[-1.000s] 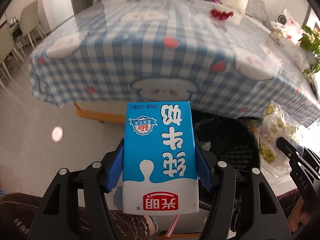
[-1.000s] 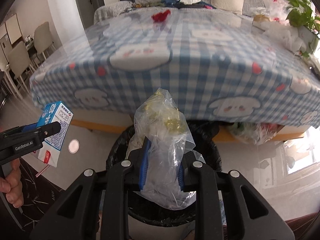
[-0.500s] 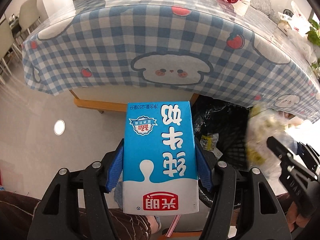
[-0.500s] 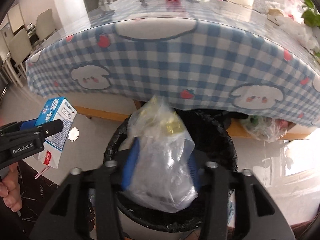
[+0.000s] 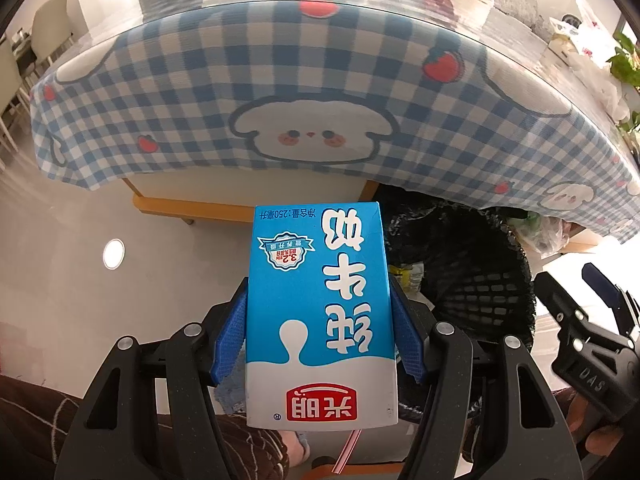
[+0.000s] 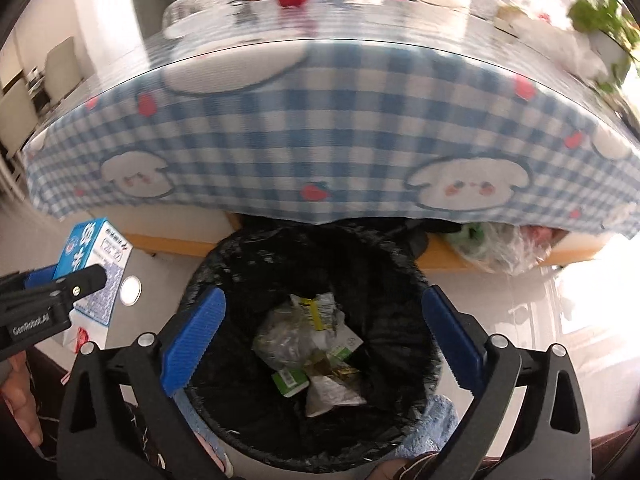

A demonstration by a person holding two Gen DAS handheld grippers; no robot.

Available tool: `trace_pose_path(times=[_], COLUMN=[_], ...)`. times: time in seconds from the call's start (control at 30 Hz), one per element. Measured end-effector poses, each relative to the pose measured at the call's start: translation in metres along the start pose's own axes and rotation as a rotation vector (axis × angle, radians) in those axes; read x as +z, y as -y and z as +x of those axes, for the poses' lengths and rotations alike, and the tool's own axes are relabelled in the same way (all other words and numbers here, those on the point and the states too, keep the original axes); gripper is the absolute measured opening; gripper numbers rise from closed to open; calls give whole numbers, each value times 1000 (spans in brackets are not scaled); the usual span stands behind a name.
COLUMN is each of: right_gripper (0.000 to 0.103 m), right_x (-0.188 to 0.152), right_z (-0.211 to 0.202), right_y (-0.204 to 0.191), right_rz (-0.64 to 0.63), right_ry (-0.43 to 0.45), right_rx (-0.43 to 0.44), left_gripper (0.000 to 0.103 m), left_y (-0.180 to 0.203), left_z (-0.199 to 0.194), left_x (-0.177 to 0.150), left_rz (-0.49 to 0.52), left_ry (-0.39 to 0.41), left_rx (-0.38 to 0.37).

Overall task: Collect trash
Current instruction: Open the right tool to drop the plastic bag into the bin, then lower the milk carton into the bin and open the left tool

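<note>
Trash here counts as one milk carton (image 5: 320,312) and one clear bag of scraps (image 6: 280,340) lying among a few crumpled wrappers at the bottom of the single black-lined bin (image 6: 404,276). Left gripper (image 5: 318,332) clamps the carton by its sides, just left of the bin and above the floor; the carton is blue and white, printing upside down, straw poking out below. Right gripper (image 6: 320,336) hangs over the bin mouth, jaws opening wide with nothing between them. Beyond the bin, a blue checked tablecloth (image 6: 320,140) overhangs its far rim
</note>
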State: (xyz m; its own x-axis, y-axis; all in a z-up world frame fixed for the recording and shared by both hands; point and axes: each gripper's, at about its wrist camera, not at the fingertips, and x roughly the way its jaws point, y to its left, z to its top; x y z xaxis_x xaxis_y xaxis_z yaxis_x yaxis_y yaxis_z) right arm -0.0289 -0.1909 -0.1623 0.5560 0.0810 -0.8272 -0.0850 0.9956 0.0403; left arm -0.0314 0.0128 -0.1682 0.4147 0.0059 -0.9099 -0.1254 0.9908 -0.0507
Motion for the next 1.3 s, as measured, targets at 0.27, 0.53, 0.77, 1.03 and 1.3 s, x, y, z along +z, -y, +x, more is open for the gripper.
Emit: trace_pose_path(times=[0.27,0.53,0.77,1.03,1.3], right_gripper=[95,95,95,95,95], right_x=[-3,-9,-22,-26,-27], right_z=[0,-8,-22,-29,-30], right_y=[44,95,137,151,155], right_rz=[95,165,211,205,193], right_ry=[-25,-31,-18,-7,-5], right_rx=[-35,-68,-102,-132,-152], left_gripper=[63,63,63,63,63], left_y=[29,69,103,134,161], left_z=[3,9,12,14,24], left_x=[-1,-3,-7,-12,-15], left_rz=[32,80,123,171,229], left_ry=[12,10,-2,-4,-3], left_rx=[-25,-48,-69,-87,-83])
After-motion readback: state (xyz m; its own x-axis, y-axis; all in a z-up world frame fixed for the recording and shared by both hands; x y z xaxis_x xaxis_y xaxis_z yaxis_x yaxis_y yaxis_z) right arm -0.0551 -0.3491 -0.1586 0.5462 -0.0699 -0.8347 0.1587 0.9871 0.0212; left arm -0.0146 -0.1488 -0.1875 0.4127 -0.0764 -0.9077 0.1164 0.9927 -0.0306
